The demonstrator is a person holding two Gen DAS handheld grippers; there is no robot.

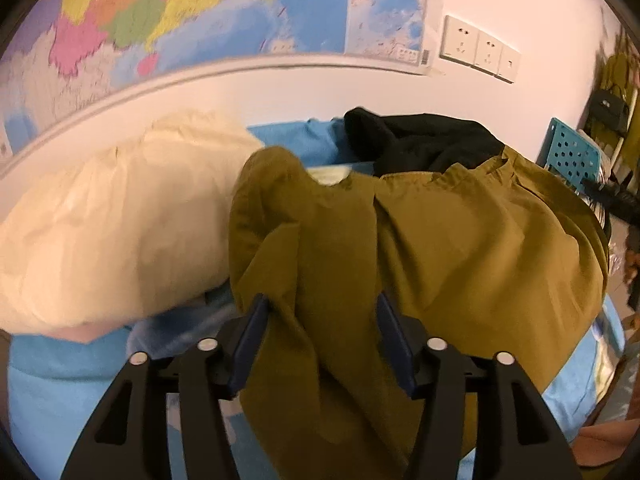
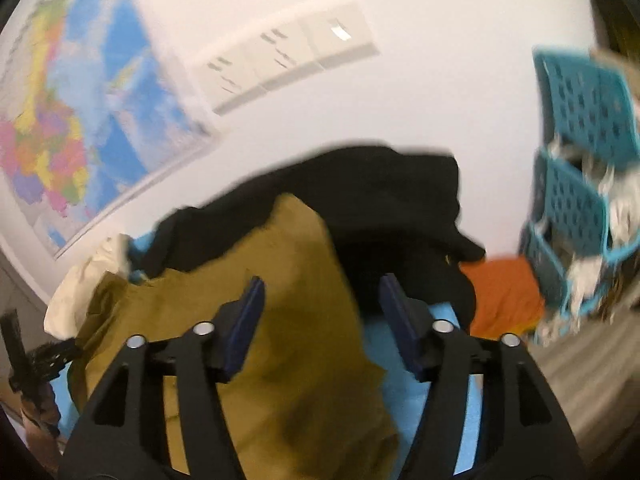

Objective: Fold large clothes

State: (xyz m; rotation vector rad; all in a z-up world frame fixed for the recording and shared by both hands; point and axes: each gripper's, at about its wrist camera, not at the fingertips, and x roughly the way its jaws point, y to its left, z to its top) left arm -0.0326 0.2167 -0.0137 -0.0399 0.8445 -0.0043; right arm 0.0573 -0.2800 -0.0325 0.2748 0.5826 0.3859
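Note:
An olive-brown garment (image 1: 420, 248) lies bunched on a blue-covered surface (image 1: 52, 396). In the left wrist view my left gripper (image 1: 322, 332) is open, its blue pads wide apart, with a fold of the olive cloth draped between and under them. In the right wrist view my right gripper (image 2: 322, 320) is also open over the same olive garment (image 2: 288, 320), whose corner lies between the jaws. A black garment (image 2: 380, 208) lies just behind it and also shows in the left wrist view (image 1: 420, 144). The right view is blurred.
A cream pillow (image 1: 112, 220) lies at the left. An orange cloth (image 2: 504, 292) sits right of the black garment. Teal perforated baskets (image 2: 580, 176) stand at the right. A map (image 1: 200, 12) and wall sockets (image 1: 480, 48) are on the wall behind.

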